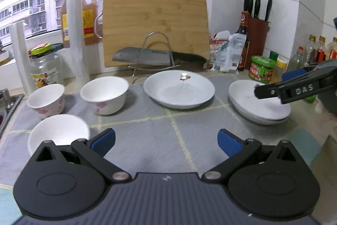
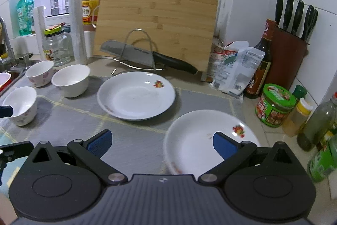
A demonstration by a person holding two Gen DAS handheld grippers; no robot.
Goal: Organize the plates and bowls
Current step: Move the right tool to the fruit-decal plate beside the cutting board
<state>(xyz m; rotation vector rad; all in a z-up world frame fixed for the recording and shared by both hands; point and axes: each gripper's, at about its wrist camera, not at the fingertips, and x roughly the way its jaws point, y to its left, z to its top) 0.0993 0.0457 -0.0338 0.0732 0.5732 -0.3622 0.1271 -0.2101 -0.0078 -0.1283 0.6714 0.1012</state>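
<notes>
White plates (image 2: 136,95) flat, rims upward

Three bowls (image 1: 104,94) left on mat (image 1: 147,140); single plate (image 1: 179,91) centre; plate stack (image 1: 258,104) right; cutting board (image 1: 154,24) behind.

Three bowls (image 1: 104,95), three plates (image 1: 179,89).

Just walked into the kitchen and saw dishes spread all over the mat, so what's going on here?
A person is sorting dishes with two hand-held tongs. Both are open and hold nothing. The right tongs hover at the near rim of the plate stack on the right of the grey mat. The left tongs hang over the mat's middle. A single plate sits alone, and three bowls stand unstacked at the left.
</notes>
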